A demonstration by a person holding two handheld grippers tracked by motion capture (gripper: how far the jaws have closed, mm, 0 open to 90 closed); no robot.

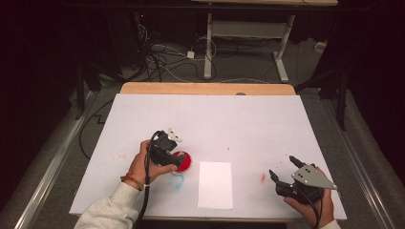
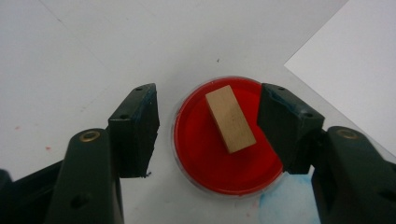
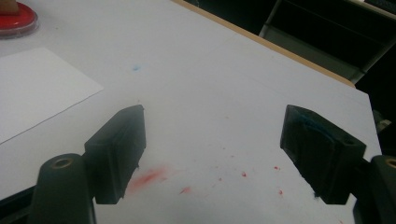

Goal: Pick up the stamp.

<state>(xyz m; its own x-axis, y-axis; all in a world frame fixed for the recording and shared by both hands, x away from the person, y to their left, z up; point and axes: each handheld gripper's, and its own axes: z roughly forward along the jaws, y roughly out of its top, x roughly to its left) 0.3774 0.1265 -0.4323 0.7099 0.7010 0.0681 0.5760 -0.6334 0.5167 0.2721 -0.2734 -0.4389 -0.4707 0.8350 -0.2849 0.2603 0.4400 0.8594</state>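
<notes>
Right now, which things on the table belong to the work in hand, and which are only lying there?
In use:
- left tool, open around the dish
- red dish
- wooden block lying in the dish

Lying about:
- white paper sheet
- red stain and blue stain on the table
- right tool, open over bare table

The high view looks forward and down over the whole table (image 1: pixel 210 109) from the person's side. The left gripper view sits close above the red dish (image 2: pixel 224 140), looking down. The right gripper view looks low across the table, sharing that dish (image 3: pixel 16 21) and the paper (image 3: pixel 37 88).
</notes>
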